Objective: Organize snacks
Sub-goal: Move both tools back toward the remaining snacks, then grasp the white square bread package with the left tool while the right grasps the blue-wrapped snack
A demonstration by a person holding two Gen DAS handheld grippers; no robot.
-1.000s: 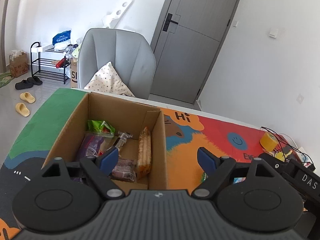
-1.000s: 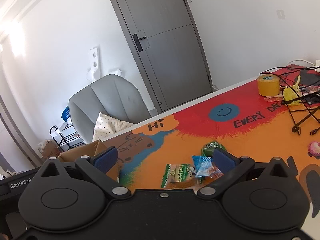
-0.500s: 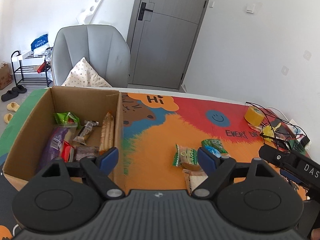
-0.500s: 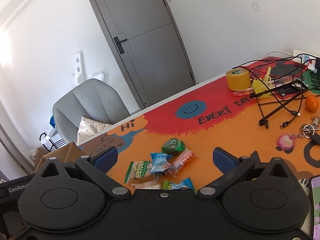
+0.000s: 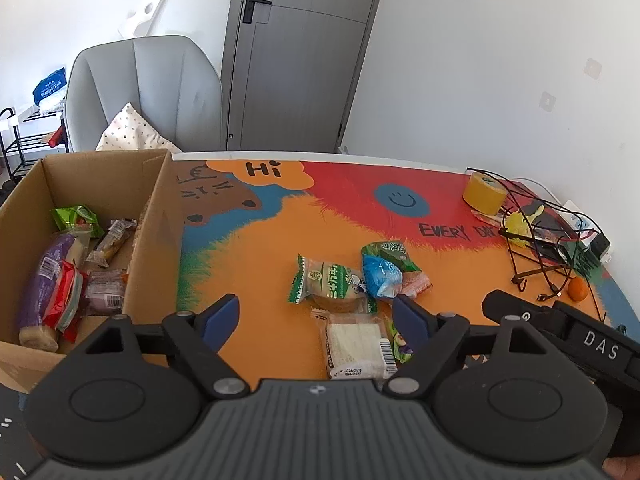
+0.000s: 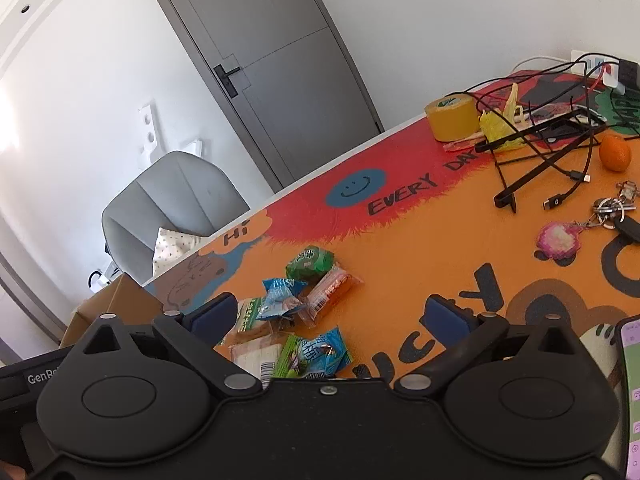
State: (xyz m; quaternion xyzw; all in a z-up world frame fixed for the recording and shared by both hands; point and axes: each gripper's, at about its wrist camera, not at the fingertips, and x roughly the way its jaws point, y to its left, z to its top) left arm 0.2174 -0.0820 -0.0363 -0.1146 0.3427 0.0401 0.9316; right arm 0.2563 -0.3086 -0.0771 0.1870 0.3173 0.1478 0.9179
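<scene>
Both wrist views look down from close above the colourful printed tabletop [image 5: 280,240], facing the grey door at 12 o'clock, sharing the wrapped snack pile [image 5: 352,280] [image 6: 296,300].

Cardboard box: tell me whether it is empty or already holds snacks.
It already holds snacks. The left wrist view shows the open-topped cardboard box with several wrapped packets inside, among them a purple packet and a green one.

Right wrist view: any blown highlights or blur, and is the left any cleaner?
Right wrist view: glare blows out the wall at the left edge; snack packets sharp; fisheye bends the door. Left wrist view: even light, no glare; cardboard box interior shaded but readable.
</scene>
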